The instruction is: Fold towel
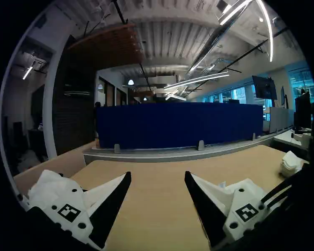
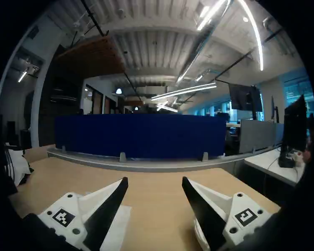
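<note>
Seen from the left gripper view, the left gripper point(image 1: 157, 172) is spread wide with nothing between its fingers, above a pale wooden surface point(image 1: 157, 209). White towel point(image 1: 44, 182) bunches at eight o'clock beside the near finger. A stack of folded white cloths point(image 1: 291, 163) sits at three o'clock. In the right gripper view the right gripper point(image 2: 154, 178) is also spread wide and empty. Flat white cloth lies at seven o'clock under one finger. A blue partition point(image 2: 140, 136) stands at twelve o'clock, beyond the surface.

both tongs, left point(image 1: 158, 184) and right point(image 2: 155, 190), are level, fingers spread wide, gripping nothing.
</note>
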Motion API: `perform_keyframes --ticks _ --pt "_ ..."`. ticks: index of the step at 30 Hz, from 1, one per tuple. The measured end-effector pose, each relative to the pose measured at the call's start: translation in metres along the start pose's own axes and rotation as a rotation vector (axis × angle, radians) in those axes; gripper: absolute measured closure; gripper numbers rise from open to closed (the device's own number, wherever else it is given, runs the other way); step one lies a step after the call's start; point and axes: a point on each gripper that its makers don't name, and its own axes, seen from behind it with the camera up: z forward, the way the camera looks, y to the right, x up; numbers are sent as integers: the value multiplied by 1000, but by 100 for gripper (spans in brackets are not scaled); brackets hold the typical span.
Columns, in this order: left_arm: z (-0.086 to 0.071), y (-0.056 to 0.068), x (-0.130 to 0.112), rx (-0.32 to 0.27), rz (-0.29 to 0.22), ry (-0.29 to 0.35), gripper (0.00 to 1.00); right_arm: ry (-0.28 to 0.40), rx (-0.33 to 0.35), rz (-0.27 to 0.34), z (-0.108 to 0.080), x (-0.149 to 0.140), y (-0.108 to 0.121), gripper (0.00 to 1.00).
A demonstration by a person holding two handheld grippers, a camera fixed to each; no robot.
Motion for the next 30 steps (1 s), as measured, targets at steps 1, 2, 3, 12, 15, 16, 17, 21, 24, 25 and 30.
perform_keyframes --ticks 1,2,3,12,15,16,17,21,24,25,30 --pt "-1 1 7 -5 3 -3 6 -1 0 -2 -1 7 -1 0" --pt "-3 2 15 -11 6 -7 6 -2 1 -4 -2 15 -2 0" --pt "-4 3 21 -14 7 -10 6 -2 0 -6 -3 22 -3 0" --pt "-5 4 52 -42 15 -57 5 -18 5 -33 -6 66 -6 0" --pt "-6 6 53 -59 29 -80 5 -41 27 -43 -6 70 -10 0" --pt "-6 7 53 -68 35 -90 5 -53 40 -49 -6 69 -13 0" --pt "-6 8 52 -77 42 -101 5 -66 54 -55 -6 68 -17 0" --pt "-7 16 46 -125 73 -147 5 -122 115 -82 -7 62 -32 0" --pt "-9 23 41 -166 94 -179 6 -159 164 -102 -9 57 -45 0" --pt "-10 26 40 -181 98 -189 6 -170 179 -108 -10 56 -49 0" --pt "-15 40 35 -256 110 -233 6 -237 264 -133 -15 44 -68 0"
